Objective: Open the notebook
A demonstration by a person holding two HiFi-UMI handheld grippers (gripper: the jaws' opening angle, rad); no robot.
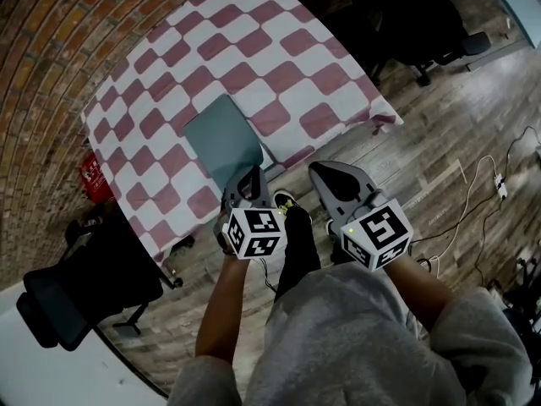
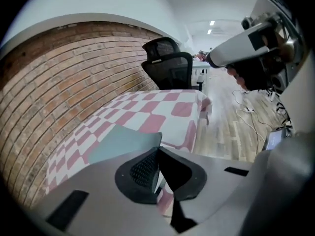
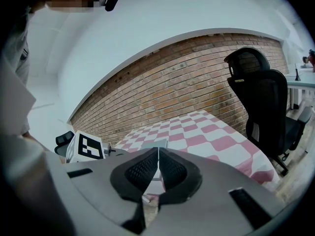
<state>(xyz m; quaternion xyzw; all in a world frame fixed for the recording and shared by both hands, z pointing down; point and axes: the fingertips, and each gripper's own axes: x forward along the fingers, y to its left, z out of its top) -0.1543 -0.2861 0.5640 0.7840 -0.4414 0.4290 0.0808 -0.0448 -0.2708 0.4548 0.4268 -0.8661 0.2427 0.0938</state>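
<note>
A grey-green notebook (image 1: pixel 221 138) lies on the red-and-white checked tablecloth (image 1: pixel 254 57), near the table's front edge. My left gripper (image 1: pixel 251 174) is at the notebook's near corner. In the left gripper view its jaws (image 2: pixel 158 150) are shut on the corner of the cover, and the notebook (image 2: pixel 123 140) shows that cover raised a little, with a pale strip under its right edge. My right gripper (image 1: pixel 319 170) hangs just right of the notebook, off the table's edge. Its jaws (image 3: pixel 158 152) are shut with nothing between them. The notebook (image 3: pixel 155 143) shows just past the right gripper's tips.
A brick wall (image 1: pixel 51 49) runs along the table's far and left sides. A black office chair (image 1: pixel 80 290) stands at lower left and another (image 1: pixel 418 19) at upper right. A red object (image 1: pixel 93 176) sits under the table. Cables (image 1: pixel 499 184) lie on the wooden floor.
</note>
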